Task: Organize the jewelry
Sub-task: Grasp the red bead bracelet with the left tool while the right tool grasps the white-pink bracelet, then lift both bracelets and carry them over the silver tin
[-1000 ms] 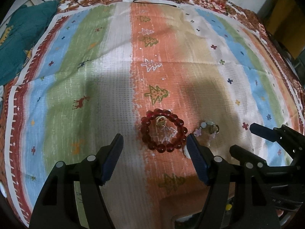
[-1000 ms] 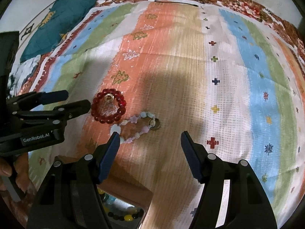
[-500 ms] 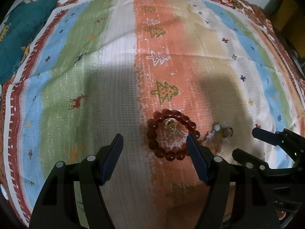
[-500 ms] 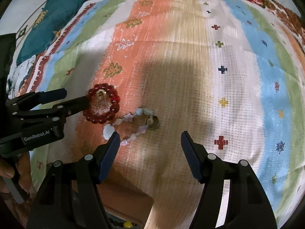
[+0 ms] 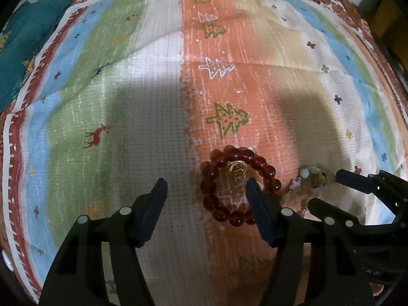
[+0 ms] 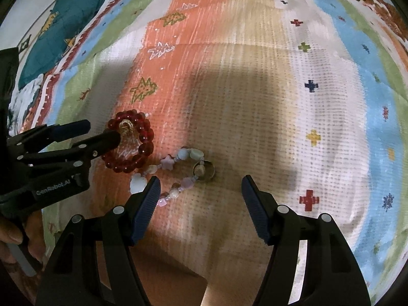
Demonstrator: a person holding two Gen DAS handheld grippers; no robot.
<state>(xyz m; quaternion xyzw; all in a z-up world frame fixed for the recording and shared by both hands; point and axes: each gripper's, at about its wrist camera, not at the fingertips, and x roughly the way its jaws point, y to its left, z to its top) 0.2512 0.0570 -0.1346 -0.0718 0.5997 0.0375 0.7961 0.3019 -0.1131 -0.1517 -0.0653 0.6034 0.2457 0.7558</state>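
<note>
Striped cloth (image 5: 153, 117) – left claw (image 5: 205, 191) partly hides red bracelet (image 5: 216, 168).

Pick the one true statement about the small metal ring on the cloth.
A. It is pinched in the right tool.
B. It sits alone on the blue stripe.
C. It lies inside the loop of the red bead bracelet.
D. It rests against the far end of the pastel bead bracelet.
D: in the right wrist view the metal ring lies touching the pastel bead bracelet at its end, apart from the red bead bracelet.
</note>
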